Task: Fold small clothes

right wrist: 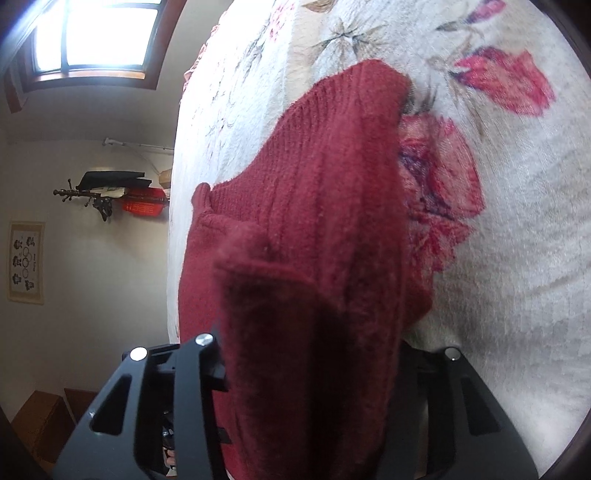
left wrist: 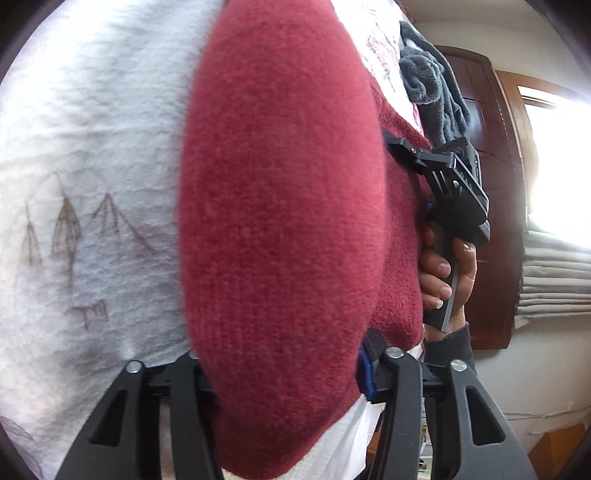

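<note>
A dark red knitted woollen garment (left wrist: pixel 280 221) is filling the middle of the left wrist view, bulging between the black linkage arms of the left gripper (left wrist: pixel 284 373), whose jaws are hidden under the knit, so whether they are clenched on it cannot be told. The garment is lying against a white textured bedspread with faint brown line drawings (left wrist: pixel 81 184), which is spreading across the left side of that view. To the right, a person's hand (left wrist: pixel 443 273) in a dark cuff is wrapping around the handle of the black right gripper (left wrist: pixel 397 146), whose tip is pressing into the edge of the red knit; beyond it a grey plush cloth (left wrist: pixel 432 85) is lying bunched near a dark wooden door (left wrist: pixel 487 147). In the right wrist view the same red garment (right wrist: pixel 325 229) is draping over the right gripper (right wrist: pixel 314 354), covering the jaws completely, so their state cannot be told there either; its ribbed edge is reaching up onto a cream bedspread printed with pink and red flowers (right wrist: pixel 498 184). At the left of this view a bright window (right wrist: pixel 96 33) is glowing, and a framed picture (right wrist: pixel 26 262) is hanging on the pale wall.
</note>
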